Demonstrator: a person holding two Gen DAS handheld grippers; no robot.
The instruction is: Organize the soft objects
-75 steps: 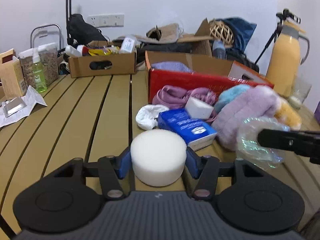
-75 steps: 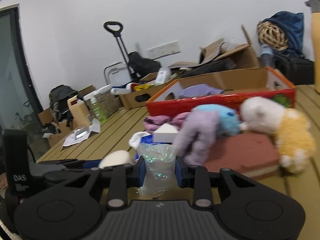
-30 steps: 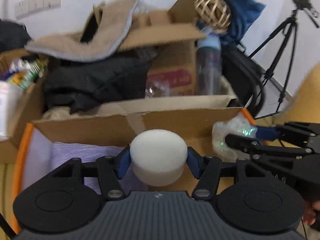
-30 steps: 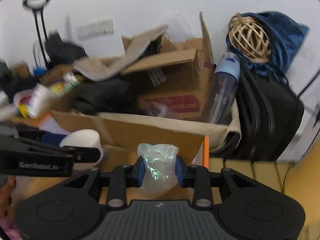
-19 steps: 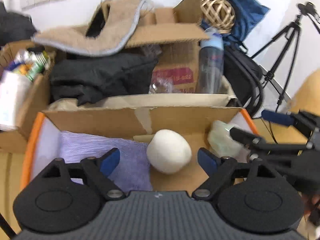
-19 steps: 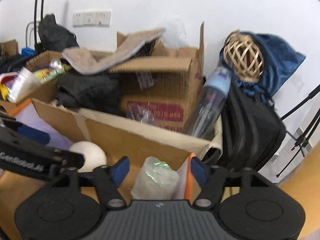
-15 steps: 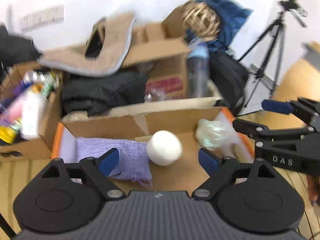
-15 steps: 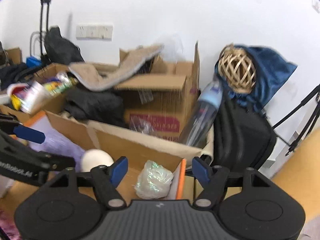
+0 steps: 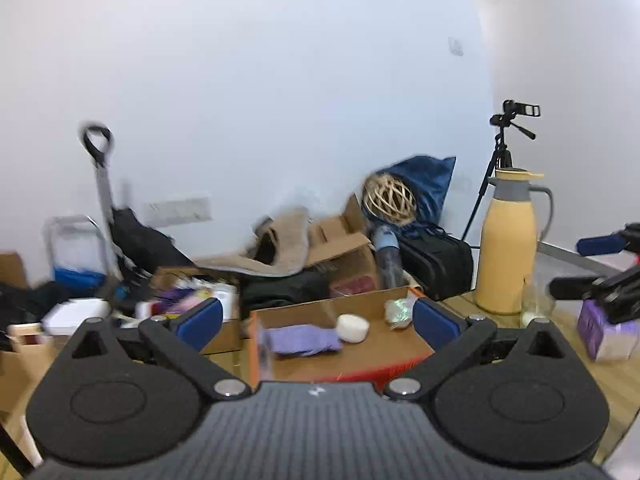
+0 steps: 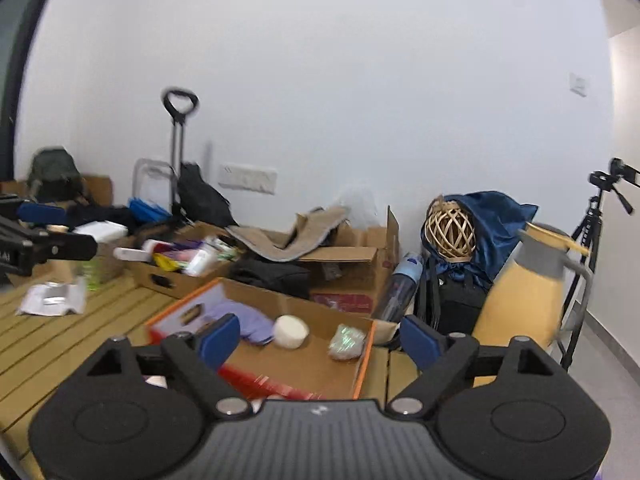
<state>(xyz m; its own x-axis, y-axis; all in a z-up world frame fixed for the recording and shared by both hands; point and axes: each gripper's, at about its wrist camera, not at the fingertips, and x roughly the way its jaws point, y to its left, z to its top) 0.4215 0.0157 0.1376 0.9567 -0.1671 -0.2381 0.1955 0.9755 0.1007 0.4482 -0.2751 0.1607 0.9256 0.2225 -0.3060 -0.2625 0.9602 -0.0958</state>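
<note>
Both our grippers, left (image 9: 316, 316) and right (image 10: 320, 338), have pulled back, jaws opening empty; sponge (image 9: 352, 328) and bag (image 9: 397, 311) lie ahead in the box (image 9: 360, 360).

- Cardboard box (image 9: 400, 350): near wall hidden behind the left gripper (image 9: 316, 318) body; contents of the near corner cannot be determined.
- Right gripper (image 9: 600, 264): cut off by the frame's right edge in the left wrist view.
- Crate items (image 9: 192, 300): motion-blurred, not identifiable.
- Wall plate (image 10: 247, 179): blurred, detail unreadable.
</note>
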